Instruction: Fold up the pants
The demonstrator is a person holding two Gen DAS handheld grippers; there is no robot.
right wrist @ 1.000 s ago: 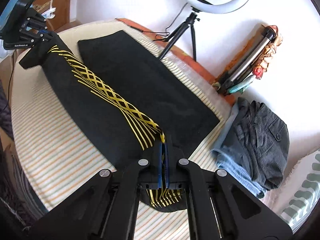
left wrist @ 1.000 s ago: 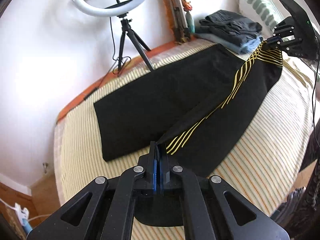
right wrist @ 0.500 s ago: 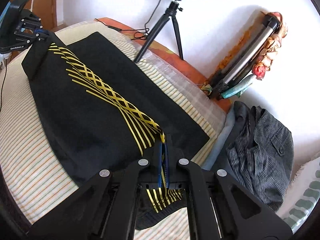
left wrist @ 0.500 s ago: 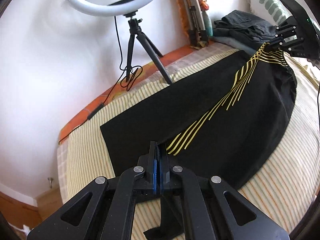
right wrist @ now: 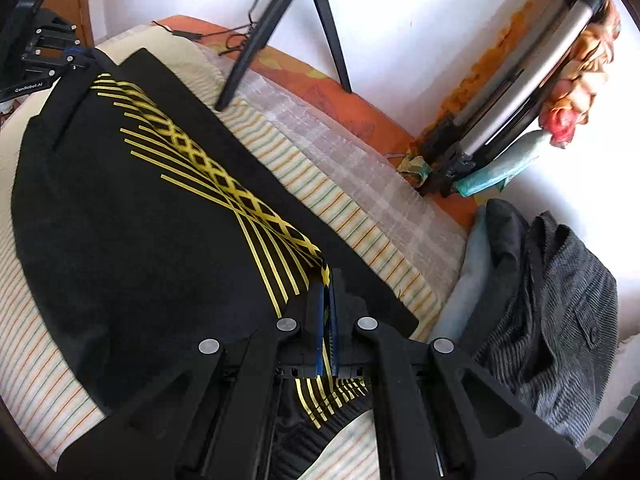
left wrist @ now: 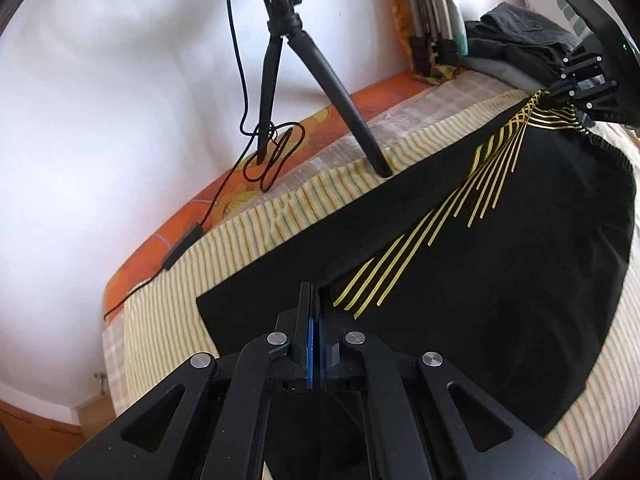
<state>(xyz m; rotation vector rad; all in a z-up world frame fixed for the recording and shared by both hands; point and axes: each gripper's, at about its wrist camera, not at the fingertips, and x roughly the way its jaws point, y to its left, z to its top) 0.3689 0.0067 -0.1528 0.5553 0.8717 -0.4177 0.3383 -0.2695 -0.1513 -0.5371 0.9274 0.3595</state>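
Note:
Black pants (left wrist: pixel 500 280) with yellow stripes lie on a striped bed; they also show in the right wrist view (right wrist: pixel 132 216). My left gripper (left wrist: pixel 316 300) is shut on one end of the upper leg and holds it over the lower leg. My right gripper (right wrist: pixel 329 280) is shut on the other end, by the yellow-striped waist. Each gripper shows in the other's view: the right (left wrist: pixel 576 92), the left (right wrist: pixel 60 60). The upper leg lies nearly over the lower one, along the far side.
A ring light's tripod (left wrist: pixel 288 80) stands at the bed's far edge with its cable (left wrist: pixel 264 160). A folded tripod (right wrist: pixel 516 96) leans on the wall. A pile of dark and blue clothes (right wrist: pixel 552 300) lies by the waist end. The striped sheet (right wrist: pixel 36 368) is near.
Both grippers have carried the upper pant leg toward the wall and over the lower leg, which is now almost covered. Both stayed shut on the fabric.

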